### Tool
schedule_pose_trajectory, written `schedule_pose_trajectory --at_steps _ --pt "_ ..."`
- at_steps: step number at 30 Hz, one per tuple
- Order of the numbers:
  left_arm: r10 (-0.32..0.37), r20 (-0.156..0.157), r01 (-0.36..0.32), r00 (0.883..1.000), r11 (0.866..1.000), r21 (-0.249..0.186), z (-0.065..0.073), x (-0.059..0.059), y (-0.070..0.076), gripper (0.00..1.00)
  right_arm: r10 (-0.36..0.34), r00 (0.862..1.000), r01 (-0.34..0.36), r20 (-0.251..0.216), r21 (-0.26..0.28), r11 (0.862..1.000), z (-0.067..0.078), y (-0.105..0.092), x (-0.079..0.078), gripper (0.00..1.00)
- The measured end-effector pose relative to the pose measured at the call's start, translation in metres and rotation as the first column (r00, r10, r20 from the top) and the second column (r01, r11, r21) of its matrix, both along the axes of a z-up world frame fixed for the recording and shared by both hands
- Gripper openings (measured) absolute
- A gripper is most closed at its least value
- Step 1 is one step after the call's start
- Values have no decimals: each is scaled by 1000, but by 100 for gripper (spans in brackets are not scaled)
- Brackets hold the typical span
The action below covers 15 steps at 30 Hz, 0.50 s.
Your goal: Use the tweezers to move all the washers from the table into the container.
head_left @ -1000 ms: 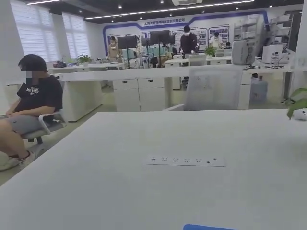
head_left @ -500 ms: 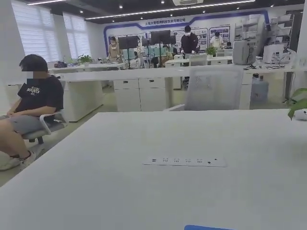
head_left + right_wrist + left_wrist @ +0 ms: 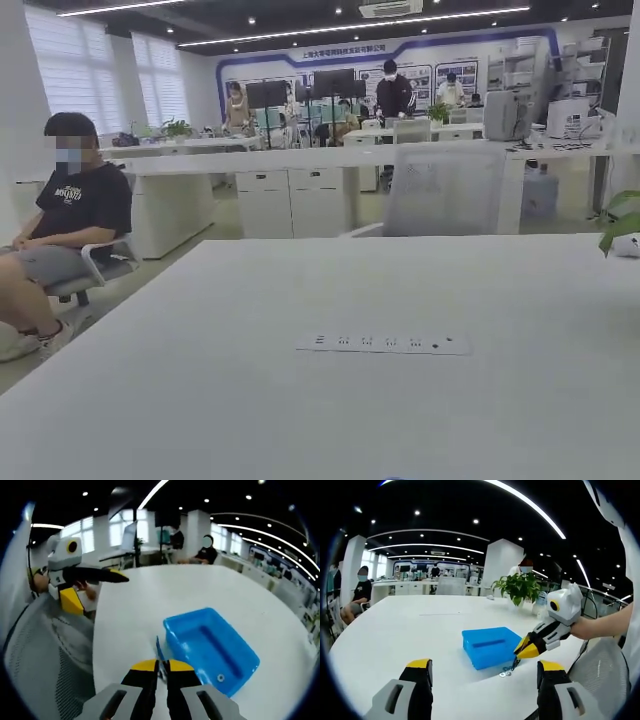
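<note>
A blue container point(image 3: 489, 645) sits on the white table point(image 3: 395, 630). Several small metal washers point(image 3: 506, 672) lie on the table at its near right corner. My right gripper point(image 3: 522, 649) comes in from the right, shut on thin tweezers point(image 3: 514, 662) whose tips reach down to those washers. The left gripper point(image 3: 485, 664) stands open, its fingers wide apart, short of the container. In the right gripper view, the right gripper point(image 3: 161, 664) pinches the tweezers point(image 3: 158, 653) beside the container point(image 3: 210, 650), which holds one washer point(image 3: 220, 678). The left gripper point(image 3: 112, 575) hovers at the left.
A white power strip point(image 3: 383, 343) lies mid-table. A potted plant point(image 3: 520, 587) stands at the table's far right. A mesh chair back point(image 3: 45, 650) is close by the table edge. A seated person point(image 3: 65, 215) and other desks stand beyond.
The head camera has tilted up slightly, so the blue edge at the picture's bottom has slipped out. Nothing on the table has visibly moved.
</note>
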<state>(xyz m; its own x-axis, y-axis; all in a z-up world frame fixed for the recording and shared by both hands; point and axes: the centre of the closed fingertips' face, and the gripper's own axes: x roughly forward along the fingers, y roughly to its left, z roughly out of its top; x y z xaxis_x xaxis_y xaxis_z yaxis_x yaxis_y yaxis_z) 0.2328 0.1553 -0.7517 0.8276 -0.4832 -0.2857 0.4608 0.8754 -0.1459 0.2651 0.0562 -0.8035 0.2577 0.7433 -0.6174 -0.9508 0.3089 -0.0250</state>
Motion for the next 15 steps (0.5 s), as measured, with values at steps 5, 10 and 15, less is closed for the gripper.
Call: schedule_pose_trajectory --at_steps 5,10,15 --pt "-3 0 3 1000 1000 1 1 0 -1 88 -24 1000 25 -11 14 1000 0 2 0 2" --pt "-3 15 3 1000 1000 -9 4 0 -1 88 -101 995 102 -22 29 994 2 -3 8 1" --pt "1 14 -1 1000 1000 -8 4 0 0 88 -111 993 113 -35 62 992 18 -5 4 1"
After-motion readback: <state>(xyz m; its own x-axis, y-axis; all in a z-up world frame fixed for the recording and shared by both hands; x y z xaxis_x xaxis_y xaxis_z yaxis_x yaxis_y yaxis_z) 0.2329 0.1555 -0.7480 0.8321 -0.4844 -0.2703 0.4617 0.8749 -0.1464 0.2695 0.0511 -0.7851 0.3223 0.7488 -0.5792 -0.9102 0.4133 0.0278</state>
